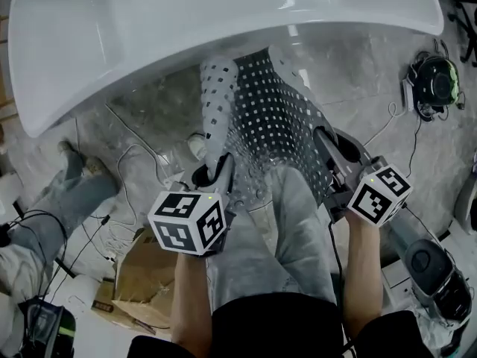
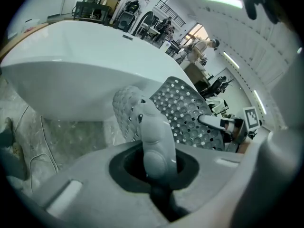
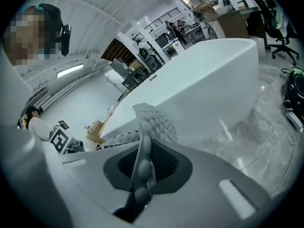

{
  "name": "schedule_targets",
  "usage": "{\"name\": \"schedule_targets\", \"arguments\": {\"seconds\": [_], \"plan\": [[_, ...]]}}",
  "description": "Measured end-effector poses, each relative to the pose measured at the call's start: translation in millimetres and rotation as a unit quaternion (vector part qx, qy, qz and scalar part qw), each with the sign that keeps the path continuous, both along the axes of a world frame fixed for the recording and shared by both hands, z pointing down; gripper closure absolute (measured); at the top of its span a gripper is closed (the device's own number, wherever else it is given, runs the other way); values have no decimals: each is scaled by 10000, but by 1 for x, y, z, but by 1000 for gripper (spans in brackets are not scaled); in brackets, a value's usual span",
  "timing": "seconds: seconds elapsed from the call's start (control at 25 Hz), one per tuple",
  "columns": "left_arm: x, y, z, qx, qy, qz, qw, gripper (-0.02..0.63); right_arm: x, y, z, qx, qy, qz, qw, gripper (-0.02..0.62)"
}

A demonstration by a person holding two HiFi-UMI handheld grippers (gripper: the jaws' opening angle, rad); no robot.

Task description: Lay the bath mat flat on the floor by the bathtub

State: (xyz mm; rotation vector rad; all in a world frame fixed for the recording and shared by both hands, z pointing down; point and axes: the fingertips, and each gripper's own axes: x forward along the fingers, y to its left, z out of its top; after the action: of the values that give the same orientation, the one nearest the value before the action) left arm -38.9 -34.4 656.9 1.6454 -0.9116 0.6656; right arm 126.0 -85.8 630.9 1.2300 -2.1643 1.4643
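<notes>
Bath mat (image 1: 283, 118) — curled, long axis seemingly toward bathtub (image 1: 149, 43)

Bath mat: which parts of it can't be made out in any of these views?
Head view: the grey perforated rubber bath mat has its near edge hidden behind the person's grey trouser leg.
Head view: its far end meets the white bathtub rim; floor contact unclear.
Left gripper view: the shut left tongs cover the pinched corner.
Right gripper view: the right tongs and their housing hide all but a curled corner.
</notes>
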Motion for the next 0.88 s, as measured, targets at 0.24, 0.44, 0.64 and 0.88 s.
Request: {"name": "schedule_targets", "arguments": {"seconds": [0.24,0.44,0.64,0.88], "plan": [[-24,-21,-114,-471,-123,138,9987,584,-18,-27,-98,-467,178,-92,9987,575],[-40,-24,-190,-556,56,120,9984,584,-32,-33,-183,-601,601,-269,9960,575],[-68,-9,-227,-330,-155,-41,9993,584,-53,-17,-224,-457,691,-405,9957,575],[-73,-7,-169,-701,-174,-236,9971,584,-58,-16,-166,-490,911,-626,9927,575]]}}
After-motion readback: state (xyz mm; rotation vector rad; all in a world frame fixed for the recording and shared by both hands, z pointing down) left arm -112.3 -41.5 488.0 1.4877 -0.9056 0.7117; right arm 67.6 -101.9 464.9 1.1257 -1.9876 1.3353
